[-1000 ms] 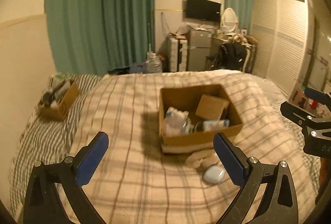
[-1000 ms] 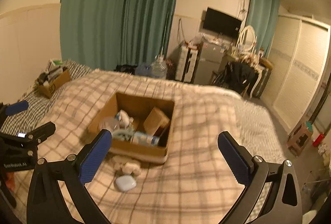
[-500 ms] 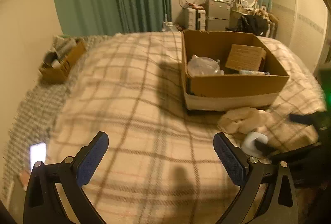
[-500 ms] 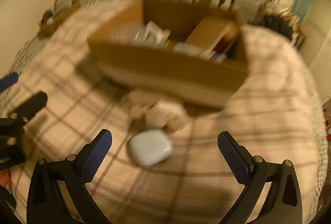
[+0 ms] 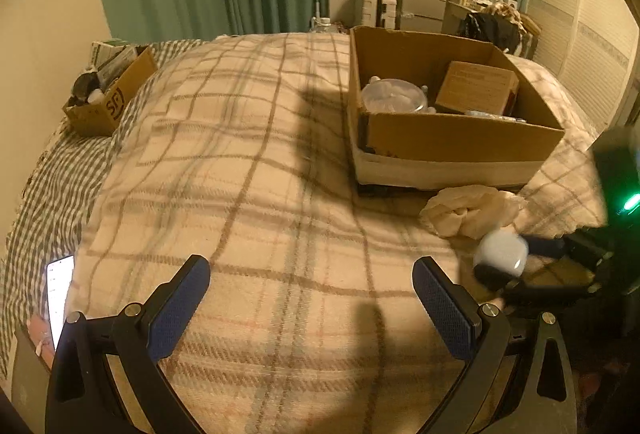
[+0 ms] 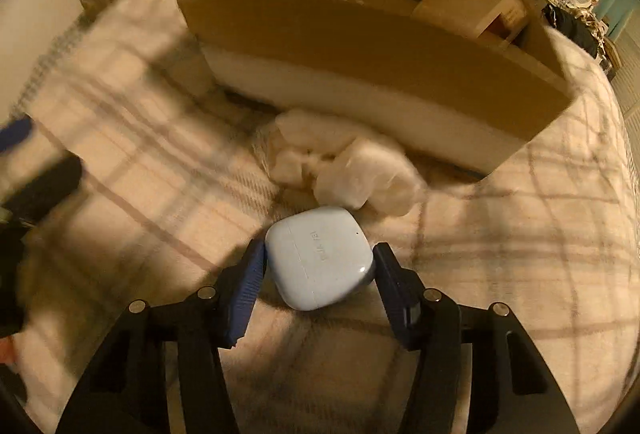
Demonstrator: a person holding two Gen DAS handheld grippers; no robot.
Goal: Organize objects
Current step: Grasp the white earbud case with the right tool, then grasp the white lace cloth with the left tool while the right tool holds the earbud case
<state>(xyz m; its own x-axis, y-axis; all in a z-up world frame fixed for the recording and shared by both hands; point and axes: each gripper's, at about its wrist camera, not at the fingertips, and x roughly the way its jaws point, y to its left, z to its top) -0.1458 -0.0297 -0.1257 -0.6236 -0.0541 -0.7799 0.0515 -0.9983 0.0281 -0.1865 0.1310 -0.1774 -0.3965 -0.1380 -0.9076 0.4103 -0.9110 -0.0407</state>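
Note:
A pale blue earbud case (image 6: 320,257) lies on the plaid blanket between the fingers of my right gripper (image 6: 319,276), which is shut on it. It also shows in the left wrist view (image 5: 500,254), held by the right gripper. A crumpled cream cloth (image 6: 344,165) lies just beyond it, in front of an open cardboard box (image 6: 372,45) that holds a small brown box (image 5: 476,87) and a clear plastic container (image 5: 394,95). My left gripper (image 5: 312,308) is open and empty above bare blanket, left of the case.
A second small cardboard box (image 5: 106,91) with items sits at the bed's far left on a striped sheet. A lit phone (image 5: 58,294) lies at the left edge. Curtains, a TV and furniture stand beyond the bed.
My right gripper has dropped down to the earbud case and closed its fingers on it. My left gripper has lowered towards the blanket and stays open.

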